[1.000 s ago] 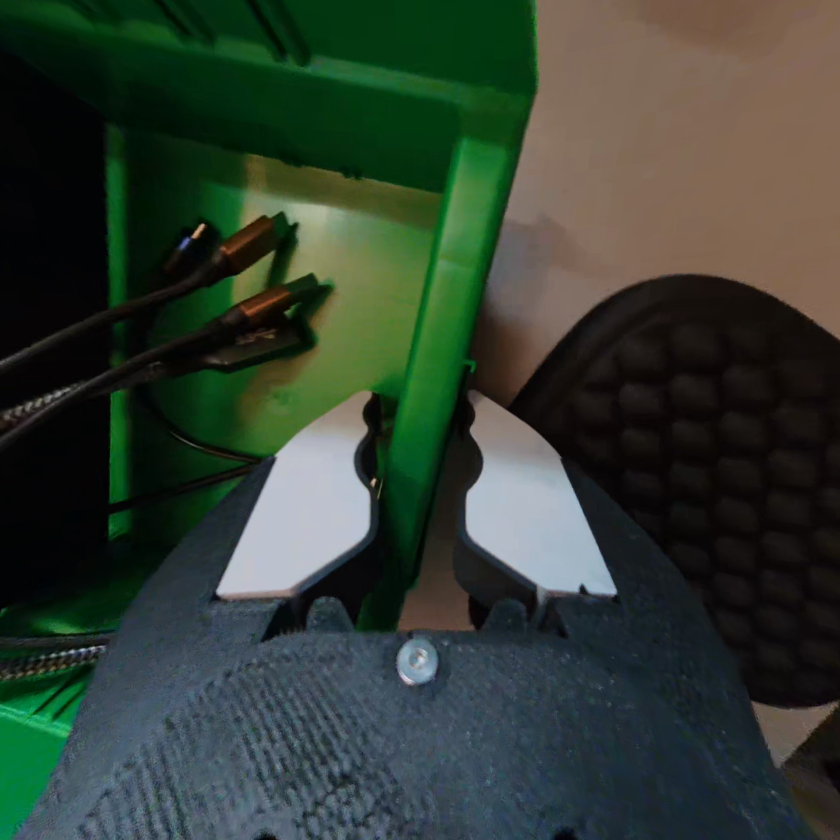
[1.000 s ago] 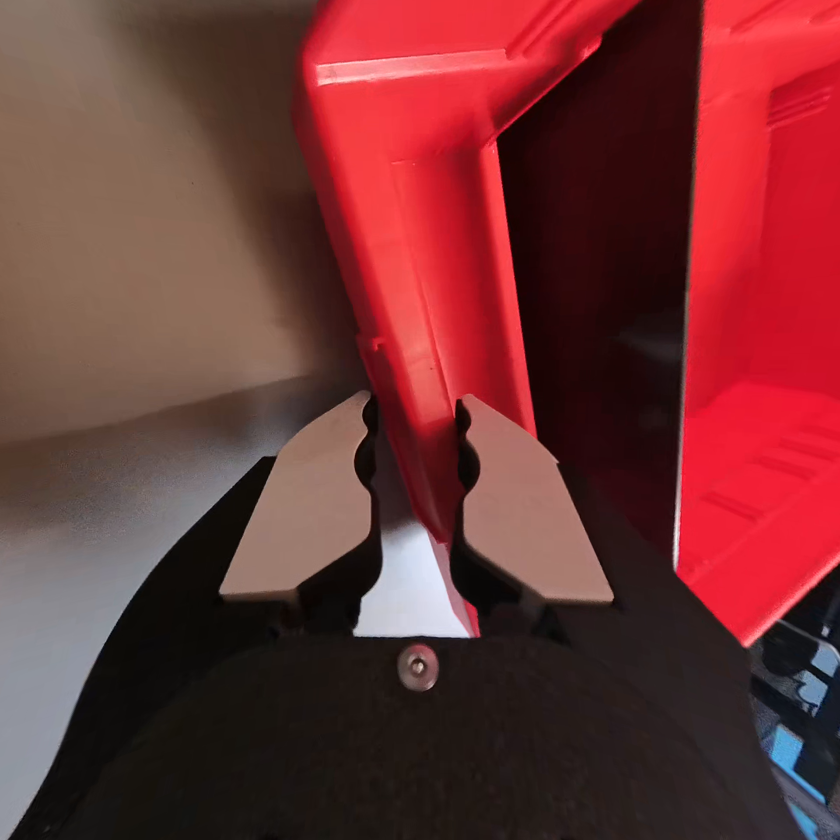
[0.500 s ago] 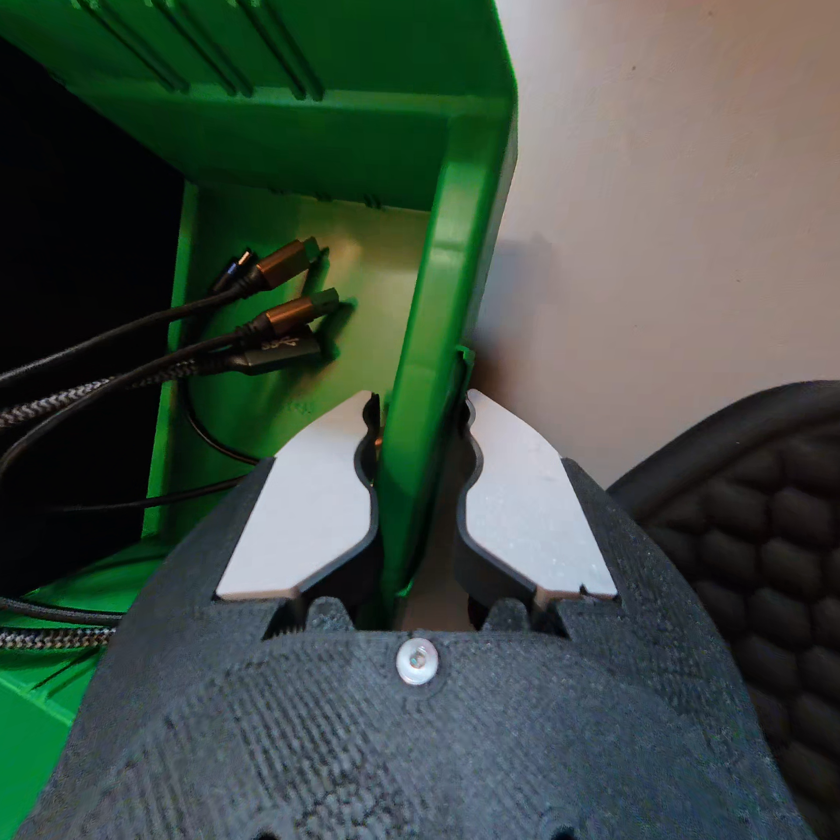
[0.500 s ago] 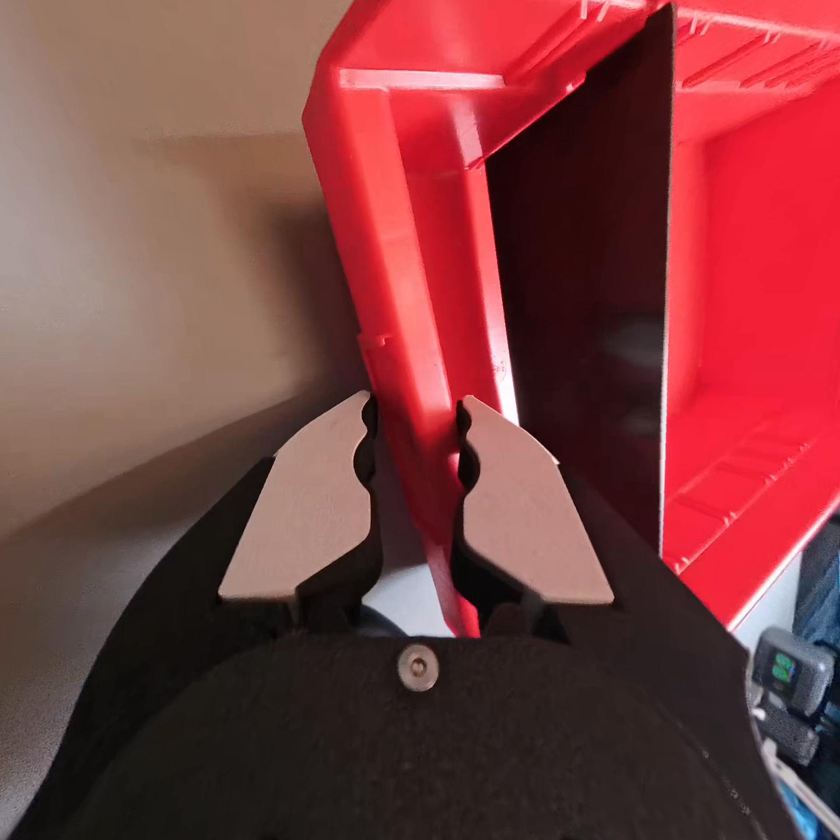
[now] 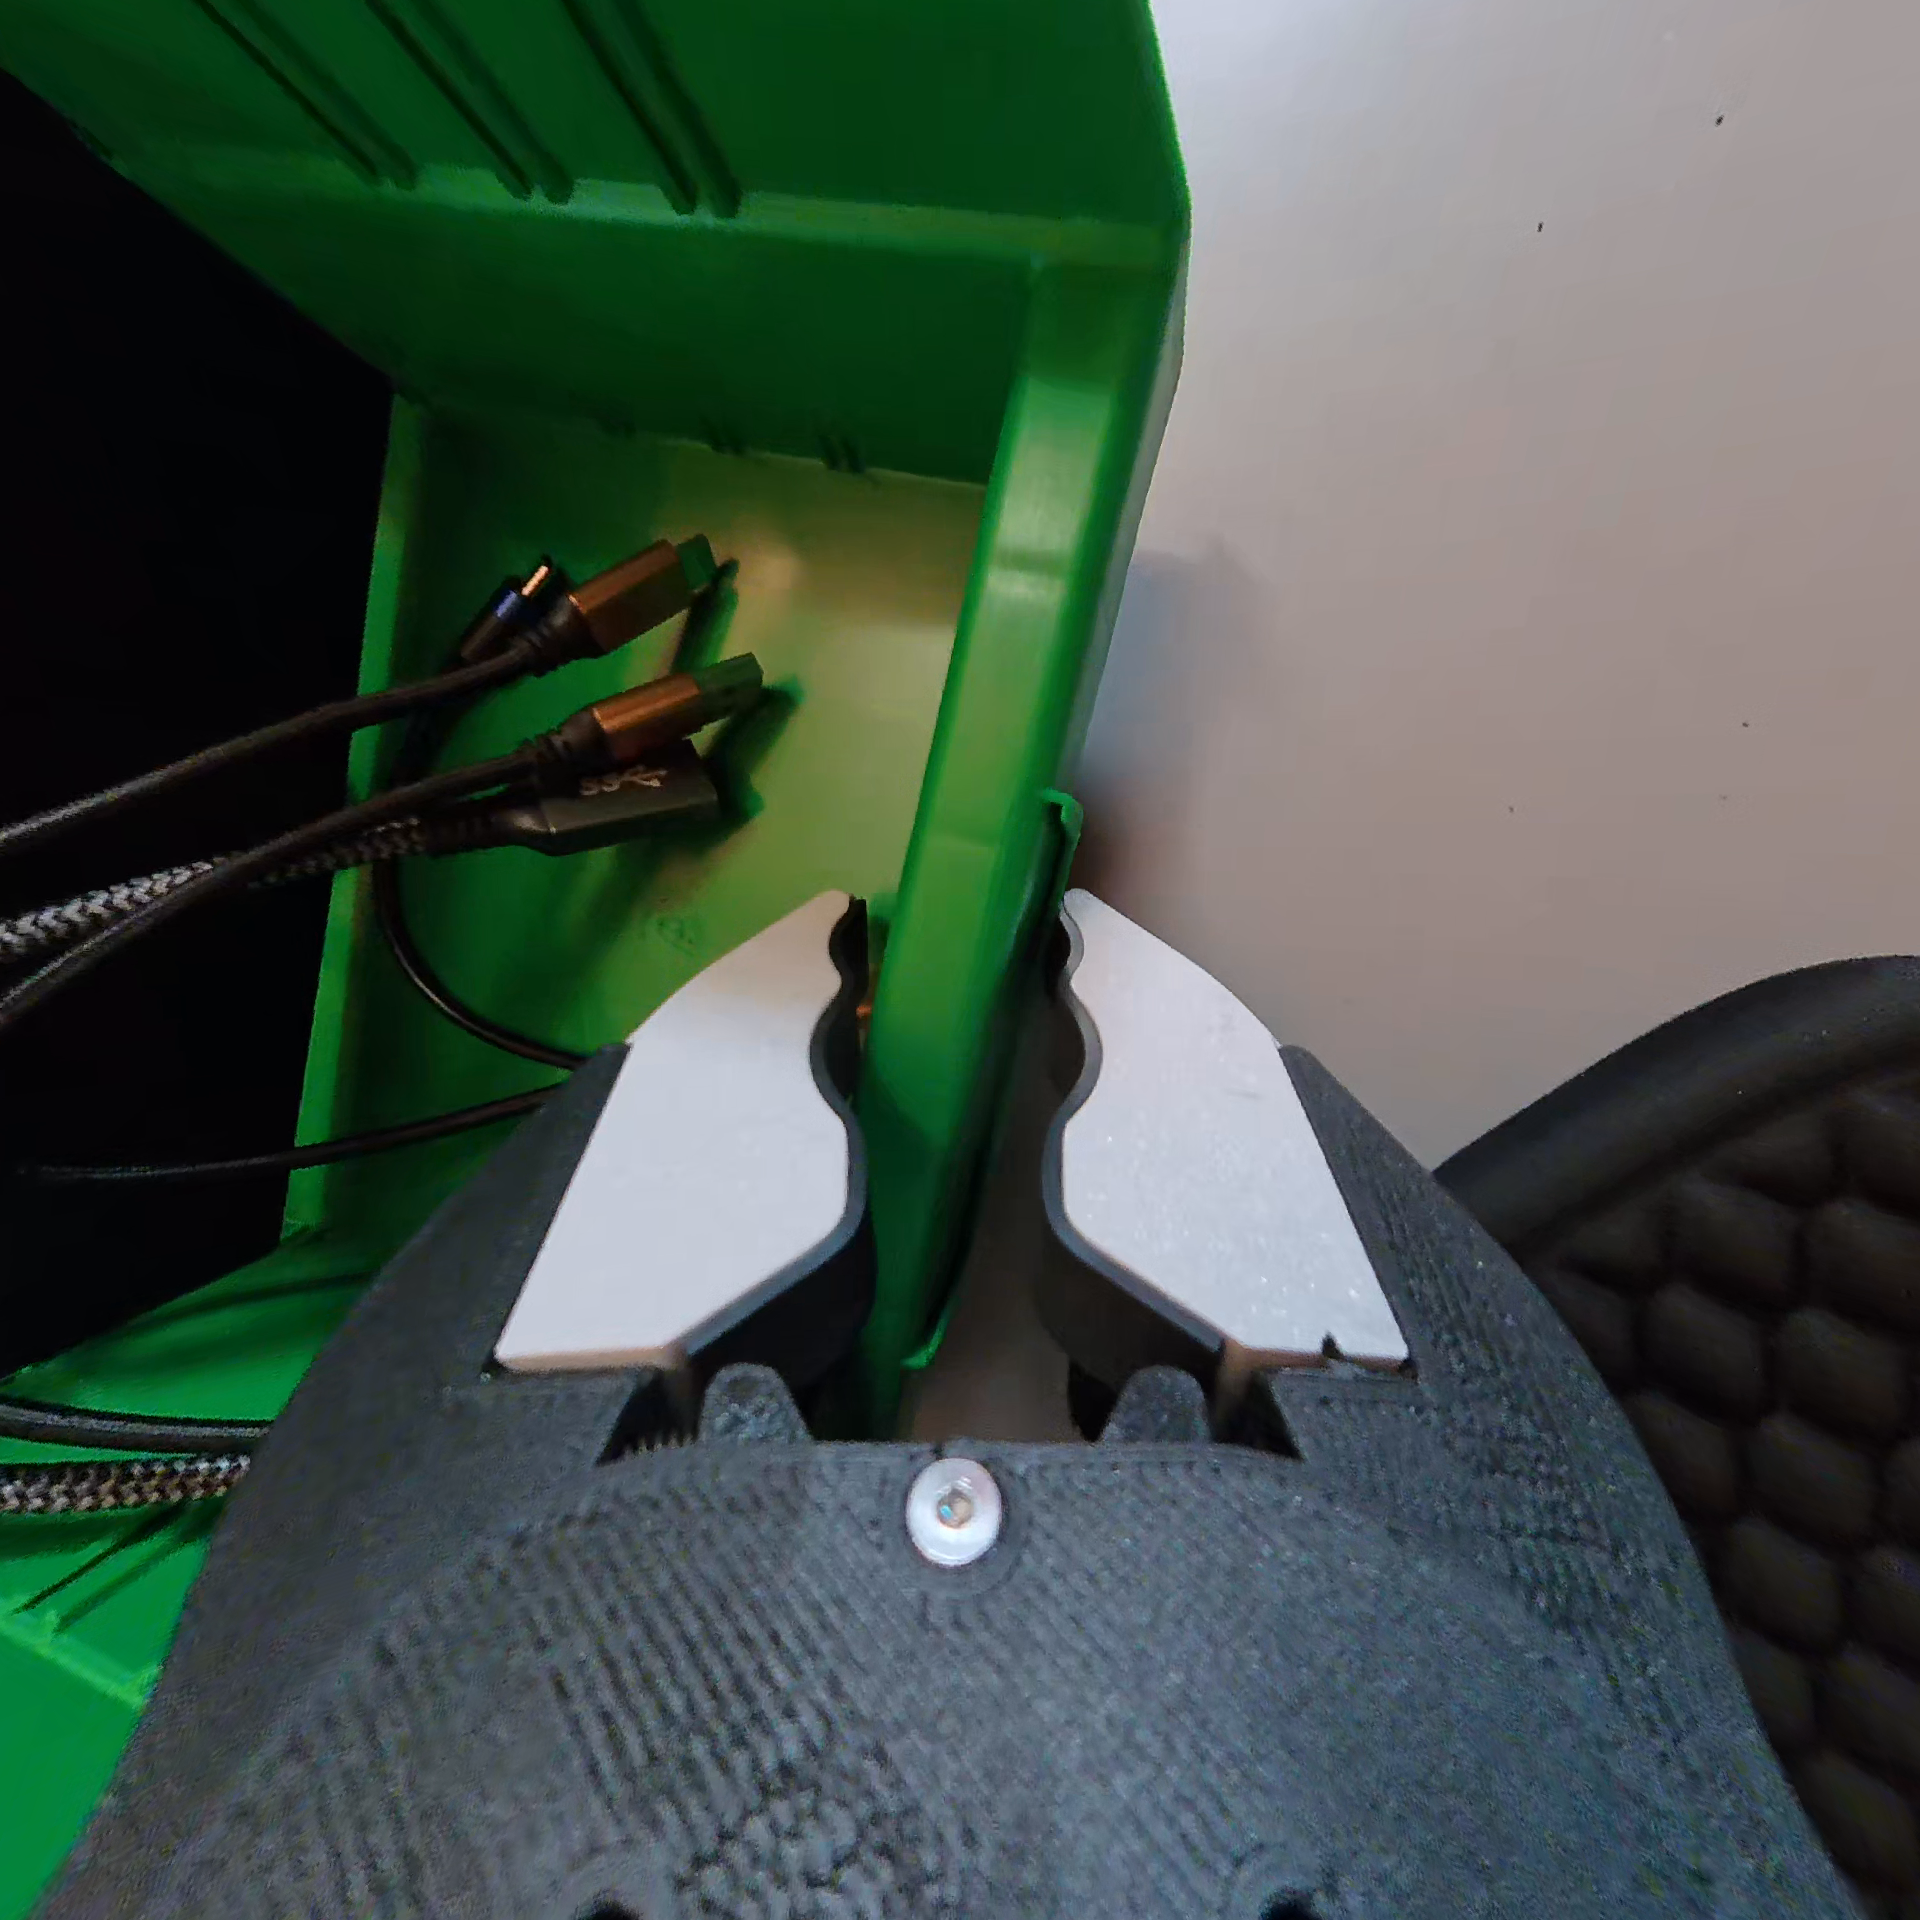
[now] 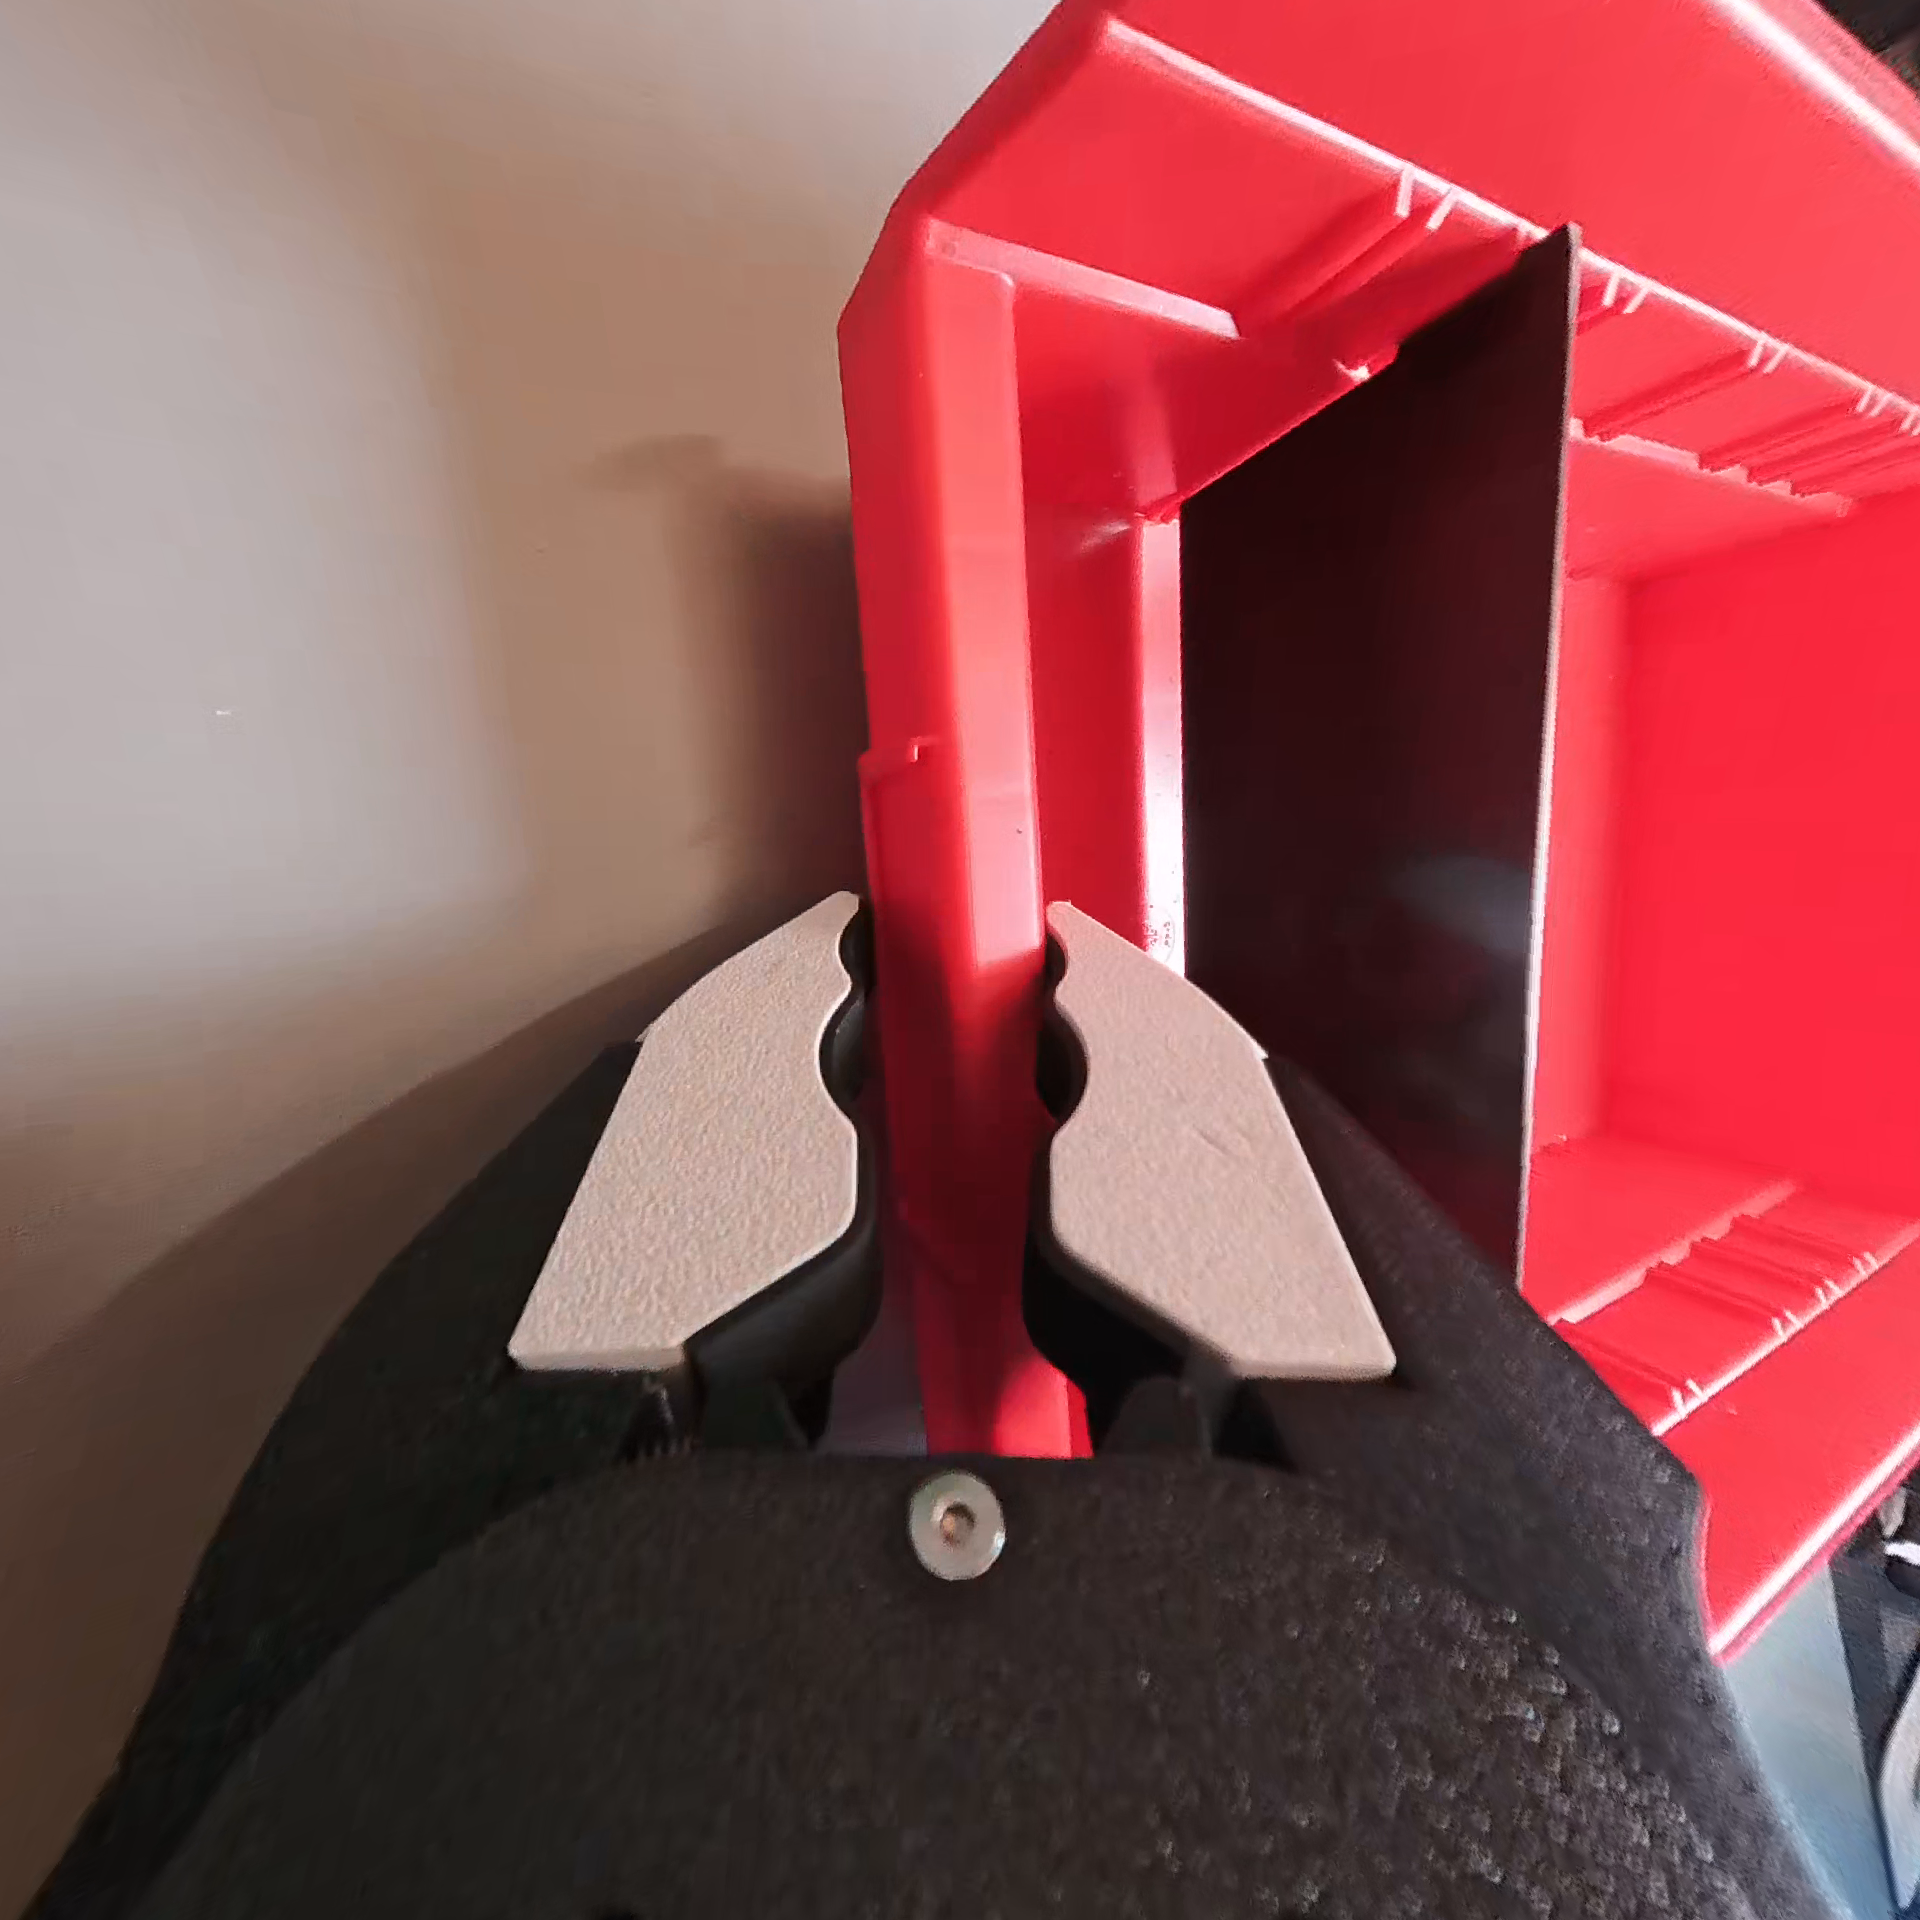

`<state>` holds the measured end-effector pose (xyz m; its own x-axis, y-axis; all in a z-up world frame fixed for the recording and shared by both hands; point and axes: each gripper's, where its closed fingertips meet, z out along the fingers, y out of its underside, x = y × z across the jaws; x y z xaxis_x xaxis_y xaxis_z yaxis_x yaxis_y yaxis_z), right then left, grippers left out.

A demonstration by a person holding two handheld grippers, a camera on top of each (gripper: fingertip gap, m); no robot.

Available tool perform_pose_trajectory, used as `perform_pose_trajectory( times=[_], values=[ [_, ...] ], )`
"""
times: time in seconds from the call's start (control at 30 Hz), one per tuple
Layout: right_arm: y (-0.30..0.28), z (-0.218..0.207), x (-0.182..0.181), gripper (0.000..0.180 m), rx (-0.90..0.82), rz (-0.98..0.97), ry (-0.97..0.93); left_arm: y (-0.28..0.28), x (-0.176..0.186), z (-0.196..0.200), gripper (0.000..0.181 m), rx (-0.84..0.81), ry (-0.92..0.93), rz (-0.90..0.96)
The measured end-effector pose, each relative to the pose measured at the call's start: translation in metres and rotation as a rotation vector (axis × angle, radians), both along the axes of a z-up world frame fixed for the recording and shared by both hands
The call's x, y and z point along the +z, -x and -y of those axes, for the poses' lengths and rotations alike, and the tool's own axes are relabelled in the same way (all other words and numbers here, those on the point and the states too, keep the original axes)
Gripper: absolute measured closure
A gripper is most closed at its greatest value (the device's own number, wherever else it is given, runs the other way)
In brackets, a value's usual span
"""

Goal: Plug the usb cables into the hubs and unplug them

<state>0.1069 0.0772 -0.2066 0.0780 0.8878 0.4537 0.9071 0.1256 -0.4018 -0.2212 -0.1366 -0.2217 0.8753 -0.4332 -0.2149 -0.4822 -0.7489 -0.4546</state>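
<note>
My left gripper [image 5: 956, 914] is shut on the side wall of a green bin [image 5: 1039, 582], held tilted in the air. Several USB cables [image 5: 634, 717] with copper and grey plugs lie inside it against the bin's bottom, their black and braided cords running off to the left. My right gripper [image 6: 951, 920] is shut on the side wall of a red bin [image 6: 956, 665], also tilted. A dark divider panel [image 6: 1371, 748] stands inside the red bin; the compartment beyond it shows nothing inside. No hub is in view.
A black chair back with a bumpy honeycomb cushion [image 5: 1704, 1299] is at the lower right of the left wrist view. A pale wall [image 5: 1558, 468] is behind the green bin and a beige wall [image 6: 364, 520] behind the red one.
Both bins have stayed gripped while swinging. The green bin has moved toward the wall, the chair sliding lower right. The red bin has rotated, showing more of its ribbed rim and divider.
</note>
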Motion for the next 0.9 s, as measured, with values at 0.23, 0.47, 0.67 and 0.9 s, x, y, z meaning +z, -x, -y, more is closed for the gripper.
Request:
perform_pose_trajectory(
  times=[0.23,0.47,0.67,0.9],
  values=[
    [-0.005,-0.016,0.0,0.15,-0.033,0.021,-0.019,0.005,0.0,-0.008,0.147,0.017,0.002,0.003],
    [-0.017,-0.037,0.0,0.15,-0.025,0.017,-0.014,0.016,0.0,-0.021,0.147,0.021,-0.001,0.0],
    [-0.021,-0.038,0.001,0.149,0.024,0.003,-0.082,0.02,0.001,-0.024,0.147,0.001,-0.025,-0.024],
    [-0.005,-0.028,0.035,0.141,0.043,-0.356,-0.331,0.03,0.004,-0.031,0.144,0.005,-0.115,-0.099]
  ],
)
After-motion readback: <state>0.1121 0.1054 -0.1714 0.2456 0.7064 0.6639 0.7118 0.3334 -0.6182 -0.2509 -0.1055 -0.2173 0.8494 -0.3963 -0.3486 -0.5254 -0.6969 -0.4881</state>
